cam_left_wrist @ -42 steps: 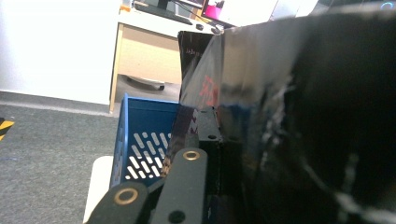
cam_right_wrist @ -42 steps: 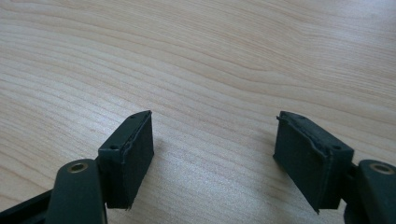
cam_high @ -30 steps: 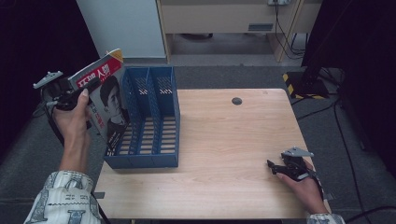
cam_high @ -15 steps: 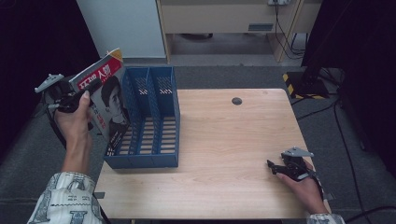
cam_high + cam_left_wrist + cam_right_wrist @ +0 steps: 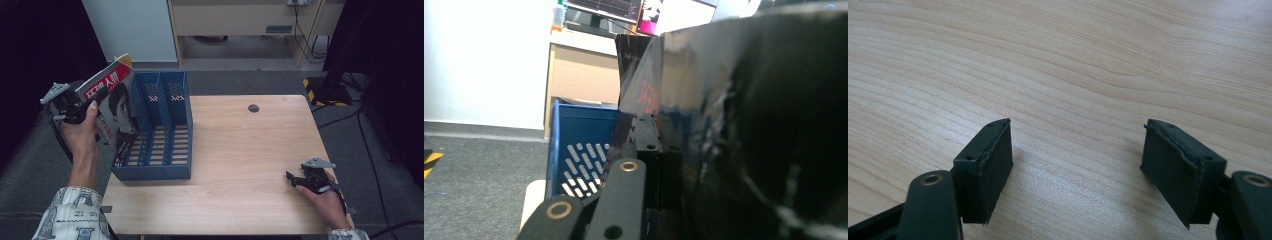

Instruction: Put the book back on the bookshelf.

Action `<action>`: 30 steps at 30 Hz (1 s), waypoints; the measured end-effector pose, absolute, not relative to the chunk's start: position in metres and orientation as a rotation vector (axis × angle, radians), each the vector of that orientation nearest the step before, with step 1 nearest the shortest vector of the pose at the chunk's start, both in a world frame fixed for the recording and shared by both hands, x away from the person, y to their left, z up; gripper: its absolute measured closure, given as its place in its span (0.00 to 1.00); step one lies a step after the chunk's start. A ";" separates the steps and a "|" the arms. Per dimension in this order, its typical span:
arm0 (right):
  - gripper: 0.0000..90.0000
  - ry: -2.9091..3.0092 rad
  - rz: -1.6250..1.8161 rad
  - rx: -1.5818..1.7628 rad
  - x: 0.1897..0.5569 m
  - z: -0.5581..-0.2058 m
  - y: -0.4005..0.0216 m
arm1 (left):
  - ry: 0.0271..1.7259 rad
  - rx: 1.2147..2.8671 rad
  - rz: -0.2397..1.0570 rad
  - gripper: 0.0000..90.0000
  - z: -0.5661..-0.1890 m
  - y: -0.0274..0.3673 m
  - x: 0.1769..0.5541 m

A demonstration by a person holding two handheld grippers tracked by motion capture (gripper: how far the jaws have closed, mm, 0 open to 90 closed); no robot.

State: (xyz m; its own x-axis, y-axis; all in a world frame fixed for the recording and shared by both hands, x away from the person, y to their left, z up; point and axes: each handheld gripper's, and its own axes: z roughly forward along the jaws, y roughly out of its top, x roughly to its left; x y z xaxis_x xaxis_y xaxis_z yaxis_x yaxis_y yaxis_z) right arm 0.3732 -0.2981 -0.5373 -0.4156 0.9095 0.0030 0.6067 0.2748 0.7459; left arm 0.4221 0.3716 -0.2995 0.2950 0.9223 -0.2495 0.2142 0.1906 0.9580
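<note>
The left gripper clenched a magazine, apparently by its blurred spine, hiding the blue file rack's left wall; the right gripper rested released.

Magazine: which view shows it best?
High view: the magazine shows whole, cover readable, held by the left gripper beside the blue rack. The left gripper view has it as a dark, close blur; the right gripper view faces the table.

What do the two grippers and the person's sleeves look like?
Both the left gripper and the right gripper are black, each topped by a grey three-cornered plate. The right gripper's jaws carry flat black pads with brass-coloured rivets. The sleeves are pale with a small dark print.
</note>
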 end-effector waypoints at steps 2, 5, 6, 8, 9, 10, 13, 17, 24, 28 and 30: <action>0.32 2.123 0.953 1.366 0.373 -0.537 -0.298 | 1.194 1.304 0.719 0.96 -0.302 0.371 0.422; 0.32 2.123 0.953 1.366 0.373 -0.537 -0.298 | 1.192 1.317 0.723 0.96 -0.304 0.370 0.422; 0.32 2.123 0.953 1.367 0.373 -0.537 -0.298 | 1.191 1.339 0.734 0.96 -0.306 0.369 0.421; 0.32 2.123 0.953 1.367 0.373 -0.537 -0.298 | 1.193 1.345 0.730 0.96 -0.309 0.368 0.422; 0.32 2.123 0.953 1.367 0.373 -0.537 -0.298 | 1.193 1.345 0.730 0.96 -0.309 0.368 0.422; 0.32 2.123 0.953 1.367 0.373 -0.537 -0.298 | 1.193 1.323 0.712 0.96 -0.312 0.369 0.421; 0.32 2.123 0.953 1.367 0.373 -0.537 -0.298 | 1.199 1.320 0.719 0.96 -0.315 0.369 0.421; 0.32 2.123 0.953 1.367 0.373 -0.537 -0.298 | 1.205 1.325 0.723 0.96 -0.321 0.369 0.423; 0.32 2.122 0.953 1.366 0.373 -0.537 -0.298 | 1.217 1.324 0.706 0.96 -0.332 0.368 0.424; 0.32 2.122 0.953 1.366 0.373 -0.537 -0.298 | 1.221 1.325 0.711 0.96 -0.336 0.368 0.424; 0.32 2.122 0.953 1.367 0.373 -0.537 -0.298 | 1.222 1.320 0.703 0.96 -0.339 0.368 0.424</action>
